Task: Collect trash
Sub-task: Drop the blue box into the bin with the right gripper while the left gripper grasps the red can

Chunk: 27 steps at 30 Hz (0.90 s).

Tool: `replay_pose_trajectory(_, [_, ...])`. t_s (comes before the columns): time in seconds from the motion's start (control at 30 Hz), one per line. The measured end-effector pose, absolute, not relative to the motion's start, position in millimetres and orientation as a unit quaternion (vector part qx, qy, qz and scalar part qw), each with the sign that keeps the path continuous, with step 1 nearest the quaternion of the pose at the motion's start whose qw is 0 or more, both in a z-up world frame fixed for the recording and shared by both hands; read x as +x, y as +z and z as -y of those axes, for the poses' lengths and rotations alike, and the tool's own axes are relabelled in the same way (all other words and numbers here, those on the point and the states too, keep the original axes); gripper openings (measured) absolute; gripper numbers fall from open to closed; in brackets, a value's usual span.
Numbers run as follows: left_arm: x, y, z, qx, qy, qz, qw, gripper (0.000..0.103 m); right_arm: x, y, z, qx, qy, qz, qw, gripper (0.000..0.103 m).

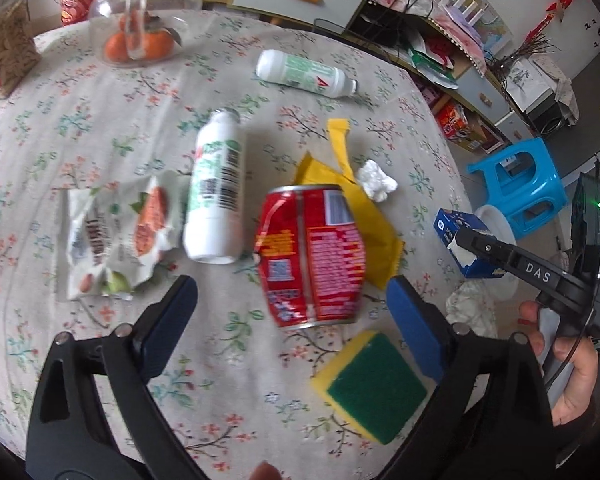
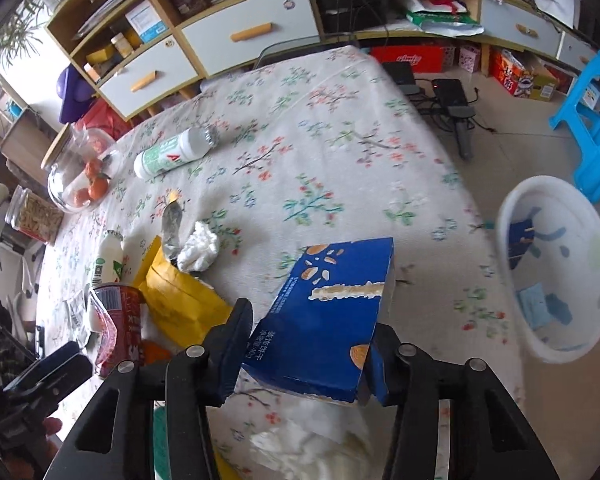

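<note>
**Blue box gripped at the table edge, can between open tongs**

While the right tongs (image 2: pixel 306 354) clamp a blue biscuit box (image 2: pixel 332 316) between their pads, holding it above the floral table (image 2: pixel 340 140) near its edge, a white bin (image 2: pixel 556 268) stands on the floor just beyond. Inside the bin lie a few blue scraps and a dark blue piece against the wall; the rest of its bottom is bare white.

The left tongs (image 1: pixel 292 304) are spread wide and hold nothing. A dented red can (image 1: pixel 312 256) lies on its side between their blue pads, touching neither. A yellow wrapper (image 1: pixel 364 216) lies under and beside the can, with a crumpled white tissue (image 1: pixel 376 180) just beyond it. Left of the can lies a white bottle (image 1: pixel 216 192), and next to that a torn snack wrapper (image 1: pixel 116 236). A second white bottle (image 1: pixel 304 74) lies farther off on the cloth. A yellow-and-green sponge (image 1: pixel 372 388) sits close to the right pad.

At the far side a glass jar (image 1: pixel 140 12) holds orange fruit, and another jar (image 1: pixel 4 52) beside it is filled with brownish contents.
</note>
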<state>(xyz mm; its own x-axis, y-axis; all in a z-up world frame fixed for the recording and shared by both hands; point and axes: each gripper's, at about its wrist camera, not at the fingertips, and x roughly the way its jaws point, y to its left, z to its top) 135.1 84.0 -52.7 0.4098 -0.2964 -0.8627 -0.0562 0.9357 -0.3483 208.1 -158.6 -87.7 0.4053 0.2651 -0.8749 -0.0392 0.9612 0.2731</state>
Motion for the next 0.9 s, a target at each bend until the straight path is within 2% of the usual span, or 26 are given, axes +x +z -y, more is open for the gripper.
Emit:
replay_pose_trajectory(0.07, [136.8, -54.7, -77.7, -0.163, -0.078, -0.541, 0.822, 0.094, 206.6, -86.2, 166.7, 0.108, 0.093, -0.536, 0.832, 0.038])
replay_pose_trajectory(0.13, [139.8, -56.7, -71.8, -0.159, -0.08, -0.543, 0.821, 0.089, 205.1, -85.5, 173.8, 0.113, 0.094, -0.536, 0.831, 0.037])
replay_pose_trajectory(0.3, [146.3, -66.8, -66.1, -0.16, -0.077, -0.555, 0.813, 0.076, 201.8, -86.7, 187.7, 0.124, 0.1, -0.539, 0.827, 0.04])
replay_pose_trajectory(0.33, [147.3, -68.3, -66.3, -0.161, -0.076, -0.557, 0.811, 0.07, 201.8, -87.5, 188.8, 0.127, 0.099, -0.541, 0.825, 0.055])
replay_pose_trajectory(0.37, [148.2, -70.2, -66.4, -0.162, -0.073, -0.559, 0.81, 0.067, 201.2, -88.5, 191.0, 0.131, 0.096, -0.542, 0.825, 0.077])
replay_pose_trajectory(0.4, [148.5, -71.6, -67.1, -0.163, -0.071, -0.56, 0.81, 0.065, 200.9, -89.1, 193.3, 0.136, 0.093, -0.542, 0.824, 0.084])
replay_pose_trajectory(0.43, [147.7, -71.0, -68.0, -0.165, -0.071, -0.558, 0.811, 0.065, 200.8, -89.1, 195.0, 0.139, 0.093, -0.541, 0.825, 0.087])
replay_pose_trajectory(0.9, [136.2, -52.0, -66.5, -0.152, -0.074, -0.527, 0.833, 0.065, 208.5, -102.1, 172.6, 0.087, 0.086, -0.563, 0.817, 0.087])
